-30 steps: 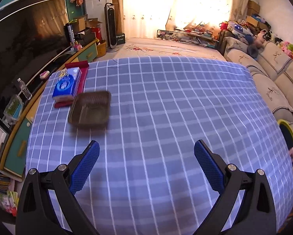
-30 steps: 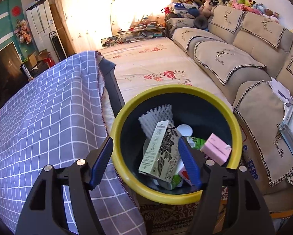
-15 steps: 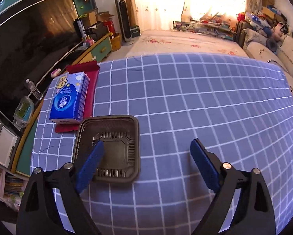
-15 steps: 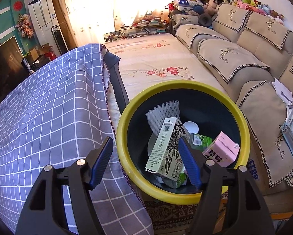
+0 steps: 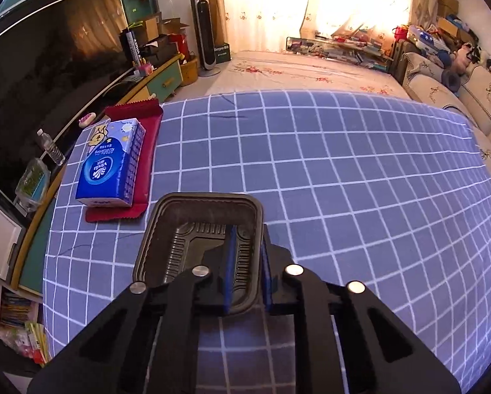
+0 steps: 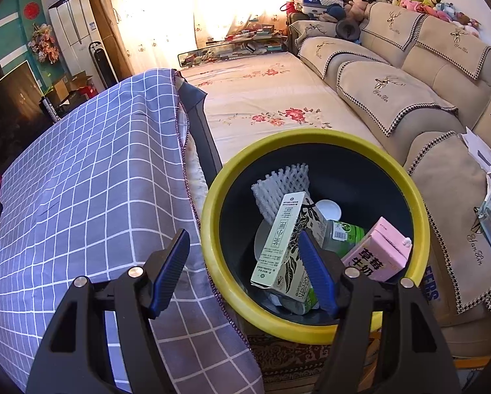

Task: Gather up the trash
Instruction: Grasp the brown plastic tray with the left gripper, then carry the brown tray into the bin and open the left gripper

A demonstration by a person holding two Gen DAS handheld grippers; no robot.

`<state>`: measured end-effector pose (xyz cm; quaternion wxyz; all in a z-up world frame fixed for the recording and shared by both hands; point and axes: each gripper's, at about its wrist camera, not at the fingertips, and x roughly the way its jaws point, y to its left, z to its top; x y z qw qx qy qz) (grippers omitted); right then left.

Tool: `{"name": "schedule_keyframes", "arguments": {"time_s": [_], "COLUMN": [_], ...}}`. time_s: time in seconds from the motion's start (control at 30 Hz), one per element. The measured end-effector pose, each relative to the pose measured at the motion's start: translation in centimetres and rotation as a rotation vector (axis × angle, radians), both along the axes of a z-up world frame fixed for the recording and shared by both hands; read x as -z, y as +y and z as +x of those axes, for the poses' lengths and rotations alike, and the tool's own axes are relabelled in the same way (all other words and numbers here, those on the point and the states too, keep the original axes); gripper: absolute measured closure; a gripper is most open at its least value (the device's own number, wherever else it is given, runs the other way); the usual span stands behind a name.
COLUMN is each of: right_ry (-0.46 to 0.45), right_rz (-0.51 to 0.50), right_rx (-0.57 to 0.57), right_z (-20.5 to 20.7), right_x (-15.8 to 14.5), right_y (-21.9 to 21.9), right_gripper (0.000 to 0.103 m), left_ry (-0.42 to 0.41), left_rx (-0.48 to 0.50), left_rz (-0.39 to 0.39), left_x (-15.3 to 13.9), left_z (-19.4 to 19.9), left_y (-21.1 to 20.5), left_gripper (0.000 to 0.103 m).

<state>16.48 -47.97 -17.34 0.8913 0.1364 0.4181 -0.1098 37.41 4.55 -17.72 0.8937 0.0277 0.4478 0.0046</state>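
Your left gripper (image 5: 247, 262) is already clamped on the black tray's (image 5: 192, 229) right wall, tray stretching away leftward, while your right gripper (image 6: 245, 269) hangs open, empty, over the bin (image 6: 419, 210).

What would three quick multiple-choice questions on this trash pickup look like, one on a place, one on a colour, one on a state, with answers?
1. Where does the blue tissue pack lie?
A. on a dark red mat
B. in the bin
C. on the sofa

2. What colour is the rim of the round trash bin?
A. red
B. white
C. yellow

3. What is the left hand-held gripper doing?
A. standing wide open over bare cloth
B. shut on the right wall of the black plastic food tray
C. holding the pink milk carton

Answers:
1 A, the dark red mat shows around the pack on the checked tablecloth.
2 C, a yellow ring tops the dark bin.
3 B, its blue pads pinch the tray's wall from both sides.
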Motion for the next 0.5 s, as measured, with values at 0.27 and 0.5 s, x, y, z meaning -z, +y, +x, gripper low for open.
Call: {"name": "schedule_keyframes", "arguments": {"time_s": [0.27,0.5], "right_ry": [-0.030,-0.072], "right_rz": [0.022,0.023], "right_rx": [0.015,0.057], "right_z": [-1.5,-3.9], "right_x": [-0.5,-1.7], "right_y": [-1.1,-3.2], "right_gripper": [0.038,0.038], "left_ry": [-0.048,-0.095], "left_rx": [0.178,0.510], "left_rz": [0.007,-0.007], "left_x": [-3.3,-5.9], "left_z": [-5.1,-10.6], "left_y": [-6.6,-20.7], "left_gripper": [0.098,0.098]}}
